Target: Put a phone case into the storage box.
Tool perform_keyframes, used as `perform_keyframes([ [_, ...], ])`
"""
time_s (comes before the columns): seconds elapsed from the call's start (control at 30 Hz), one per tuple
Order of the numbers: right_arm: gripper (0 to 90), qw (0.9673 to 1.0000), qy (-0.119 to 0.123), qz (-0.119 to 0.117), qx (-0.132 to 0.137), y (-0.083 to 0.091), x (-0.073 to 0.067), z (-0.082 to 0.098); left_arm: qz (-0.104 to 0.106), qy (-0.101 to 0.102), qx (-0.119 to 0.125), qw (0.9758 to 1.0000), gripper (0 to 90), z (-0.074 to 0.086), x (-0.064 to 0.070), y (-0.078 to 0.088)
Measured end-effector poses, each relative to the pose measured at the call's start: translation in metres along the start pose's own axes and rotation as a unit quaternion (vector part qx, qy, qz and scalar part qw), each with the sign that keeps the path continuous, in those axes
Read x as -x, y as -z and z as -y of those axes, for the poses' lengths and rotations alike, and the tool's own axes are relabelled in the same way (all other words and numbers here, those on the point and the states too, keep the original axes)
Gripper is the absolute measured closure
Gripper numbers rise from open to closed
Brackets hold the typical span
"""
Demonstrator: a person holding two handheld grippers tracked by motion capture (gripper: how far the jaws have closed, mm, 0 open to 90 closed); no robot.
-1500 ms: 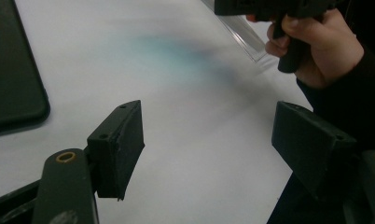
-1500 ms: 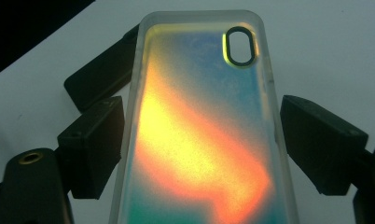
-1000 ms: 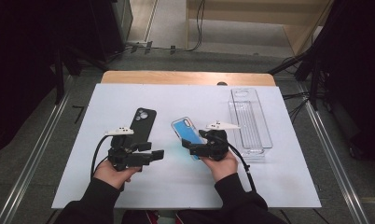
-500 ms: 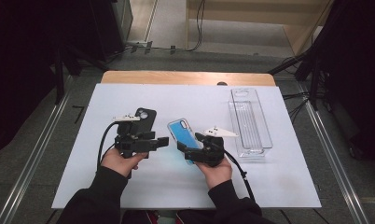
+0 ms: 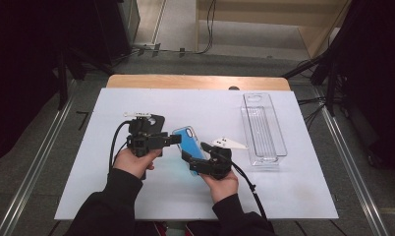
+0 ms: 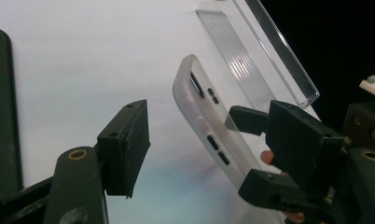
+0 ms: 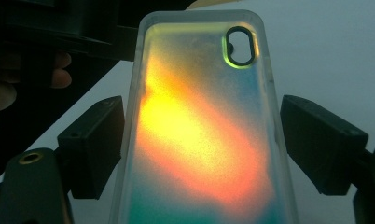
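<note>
The white table (image 5: 294,196) carries a clear tray (image 5: 262,129) off to the right, parked out of the way. Centre stage, the right claw (image 5: 191,158) lifts the blue phone case (image 5: 187,147) off the table by its lower end, jaws clamped across its width, so the top stays free. Beside it, the left claw (image 5: 175,139) has just been narrowing its jaws, nothing between them, likely lining up on that free end. A black phone (image 5: 155,120) lies flat behind.

A white table (image 5: 294,196) carries a clear tray (image 5: 264,129) and, seemingly, a black phone (image 5: 158,120).
</note>
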State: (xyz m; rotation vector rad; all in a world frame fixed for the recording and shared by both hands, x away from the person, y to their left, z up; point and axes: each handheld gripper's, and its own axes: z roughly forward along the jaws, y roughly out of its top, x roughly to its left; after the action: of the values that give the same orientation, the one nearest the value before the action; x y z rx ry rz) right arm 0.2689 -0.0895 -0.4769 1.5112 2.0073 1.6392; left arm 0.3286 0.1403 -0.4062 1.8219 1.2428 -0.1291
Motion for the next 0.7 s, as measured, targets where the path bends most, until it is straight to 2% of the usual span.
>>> perform_keyframes([
  [0.1,15.1,0.9999,-0.015,-0.005,0.007,0.000,-0.002,-0.001,-0.011,-0.001,-0.002,0.9999,32.1,-0.003,0.001,-0.004],
  [0.2,15.1,0.9998,-0.014,-0.006,0.015,0.000,-0.002,-0.001,-0.012,0.009,-0.007,0.9999,35.0,-0.005,0.001,-0.007],
  [0.33,15.1,0.9992,-0.031,-0.014,0.019,0.000,-0.005,0.002,-0.015,0.018,-0.011,0.9997,38.7,-0.007,-0.001,-0.011],
  [0.37,15.1,0.9991,-0.034,-0.015,0.022,-0.001,-0.005,0.003,-0.015,0.024,-0.010,0.9995,40.9,-0.008,-0.002,-0.012],
  [0.47,15.0,0.9986,-0.037,-0.019,0.032,-0.003,-0.009,0.007,-0.026,0.019,-0.001,0.9995,51.9,-0.008,-0.001,-0.013],
  [0.57,15.1,0.9980,-0.038,-0.025,0.044,-0.006,-0.012,0.009,-0.016,0.033,-0.007,0.9993,60.1,-0.008,-0.003,-0.015],
  [0.7,15.1,0.9975,-0.038,-0.031,0.051,-0.009,-0.018,0.011,-0.008,0.045,-0.003,0.9989,73.3,-0.008,-0.007,-0.016],
])
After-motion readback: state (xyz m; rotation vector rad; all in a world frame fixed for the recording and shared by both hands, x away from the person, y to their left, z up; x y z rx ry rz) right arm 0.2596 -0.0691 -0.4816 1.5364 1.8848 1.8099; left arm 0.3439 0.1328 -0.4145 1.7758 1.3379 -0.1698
